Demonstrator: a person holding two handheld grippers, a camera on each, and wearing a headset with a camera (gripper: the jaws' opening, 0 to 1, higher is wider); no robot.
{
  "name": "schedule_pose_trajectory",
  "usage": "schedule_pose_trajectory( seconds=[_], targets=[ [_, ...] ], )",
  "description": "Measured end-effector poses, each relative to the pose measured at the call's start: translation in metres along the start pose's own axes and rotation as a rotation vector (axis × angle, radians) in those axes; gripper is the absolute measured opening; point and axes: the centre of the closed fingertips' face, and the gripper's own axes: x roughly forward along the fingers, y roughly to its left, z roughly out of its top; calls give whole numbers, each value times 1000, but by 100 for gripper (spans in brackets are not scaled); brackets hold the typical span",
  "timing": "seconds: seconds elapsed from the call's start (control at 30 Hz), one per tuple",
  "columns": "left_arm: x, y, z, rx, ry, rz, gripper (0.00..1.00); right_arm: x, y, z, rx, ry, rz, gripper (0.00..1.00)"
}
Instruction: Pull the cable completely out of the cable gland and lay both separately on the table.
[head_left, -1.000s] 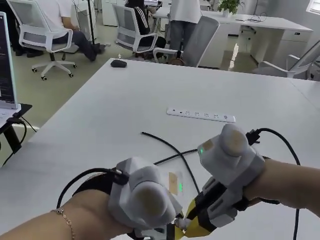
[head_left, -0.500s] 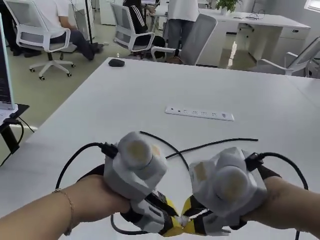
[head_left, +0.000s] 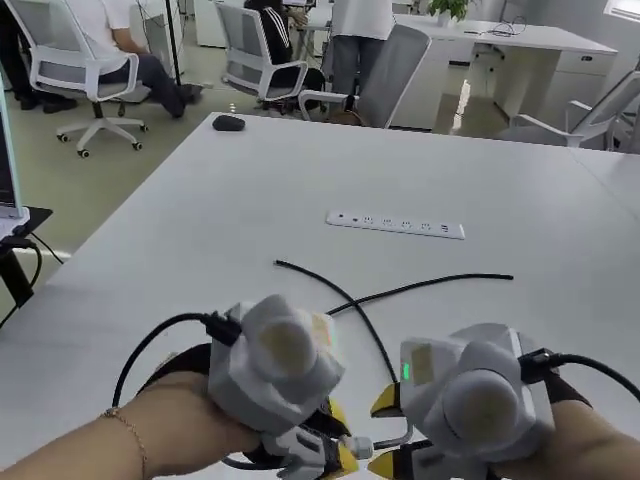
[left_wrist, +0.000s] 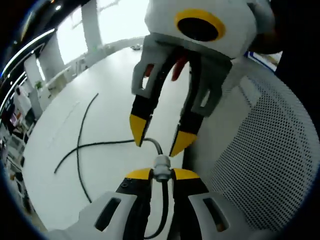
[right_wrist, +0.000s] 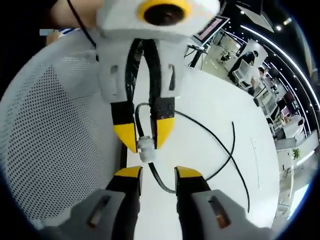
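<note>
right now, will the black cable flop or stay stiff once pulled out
Probably floppy: the cable lies in loose, crossing curves on the table. Likely light, being thin. Its end may whip on leaving the cable gland.

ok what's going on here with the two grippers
A person works two handheld grippers over a white table. The left gripper is shut on a white cable gland with a black cable through it. The right gripper is open, jaws either side of the cable beside the gland. The cable is not yet pulled out.
</note>
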Motion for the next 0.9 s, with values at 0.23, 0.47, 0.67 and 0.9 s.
schedule_pose_trajectory(
  seconds=[0.23,0.47,0.67,0.9],
  targets=[
    [-3,5,10,72,-52,65,16,7,4,5,4,-18,-38,23],
    [-2,7,4,81,-58,88,16,12,3,-4,-45,17,-70,11],
    [4,6,0,82,-51,90,16,15,0,-8,-13,9,-79,6],
    [4,13,-4,37,-53,109,16,12,-11,-28,38,64,-124,5]
  ],
)
